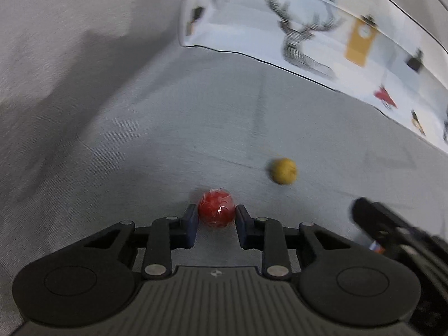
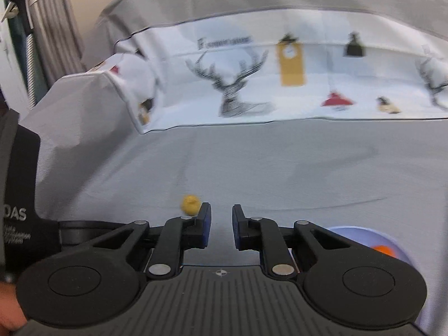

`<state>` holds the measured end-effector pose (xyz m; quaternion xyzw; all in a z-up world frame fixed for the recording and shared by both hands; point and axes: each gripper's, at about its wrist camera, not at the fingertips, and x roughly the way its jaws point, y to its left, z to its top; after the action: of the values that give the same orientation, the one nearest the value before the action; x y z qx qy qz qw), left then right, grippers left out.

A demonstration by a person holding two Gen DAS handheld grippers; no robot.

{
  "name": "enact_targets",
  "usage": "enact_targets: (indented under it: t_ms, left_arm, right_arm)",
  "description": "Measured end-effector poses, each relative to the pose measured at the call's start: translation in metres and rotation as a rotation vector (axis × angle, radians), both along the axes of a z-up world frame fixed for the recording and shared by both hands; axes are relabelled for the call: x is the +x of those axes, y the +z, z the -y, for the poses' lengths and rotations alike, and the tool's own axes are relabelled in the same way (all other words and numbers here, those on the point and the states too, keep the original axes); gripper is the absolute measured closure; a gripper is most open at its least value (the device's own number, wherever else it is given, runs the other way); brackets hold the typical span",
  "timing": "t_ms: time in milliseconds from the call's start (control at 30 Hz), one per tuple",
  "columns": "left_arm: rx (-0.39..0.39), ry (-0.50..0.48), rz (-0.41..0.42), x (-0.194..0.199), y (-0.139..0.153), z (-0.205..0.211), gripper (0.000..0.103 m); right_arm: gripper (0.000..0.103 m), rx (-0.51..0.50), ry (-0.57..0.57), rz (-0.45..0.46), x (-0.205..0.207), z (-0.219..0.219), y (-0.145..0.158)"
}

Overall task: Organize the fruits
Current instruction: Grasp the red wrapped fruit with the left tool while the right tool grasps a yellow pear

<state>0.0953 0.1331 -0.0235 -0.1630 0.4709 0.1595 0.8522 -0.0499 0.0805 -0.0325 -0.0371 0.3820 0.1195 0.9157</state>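
Observation:
A small red fruit in shiny wrap lies on the grey cloth, and my left gripper is shut on it, a blue pad against each side. A yellow fruit rests on the cloth beyond it to the right. In the right wrist view that yellow fruit sits just outside the left finger of my right gripper. The right gripper's jaws stand close together with nothing between them. A lilac bowl holding an orange fruit shows behind its right finger.
Grey cloth covers the surface. A white printed cloth with deer and tags lies across the back. The left gripper's black body fills the left edge of the right wrist view, and the right gripper's body shows at lower right.

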Motion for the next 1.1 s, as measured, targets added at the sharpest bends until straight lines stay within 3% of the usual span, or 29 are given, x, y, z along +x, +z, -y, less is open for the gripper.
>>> enact_targets:
  t_ms: [167,367,567,600,867,1100]
  left_arm:
    - [-0.03,0.077,-0.009,-0.003,-0.002,-0.016,0.072]
    - [-0.029,0.083,-0.009,-0.005,-0.001,-0.018,0.072]
    - [-0.026,0.084,-0.011,-0.003,-0.001,-0.017,0.072]
    - [-0.025,0.085,-0.01,-0.003,0.0,-0.018,0.072]
    - [-0.023,0.067,-0.009,-0.003,-0.001,-0.016,0.072]
    - [-0.03,0.023,-0.001,-0.005,0.002,-0.012,0.072]
  right_arm:
    - [0.078,-0.016,0.03,-0.045,0.028,-0.024,-0.026]
    - [0.067,-0.015,0.009,-0.108,0.06,-0.03,-0.052]
    - [0.069,-0.046,0.033,-0.124,0.072,-0.036,-0.066]
    - [0.077,-0.052,0.037,-0.112,0.072,-0.037,-0.065]
    - [0.077,-0.056,0.044,-0.073,0.061,-0.03,-0.046]
    - [0.077,-0.023,0.018,-0.051,0.035,-0.012,-0.008]
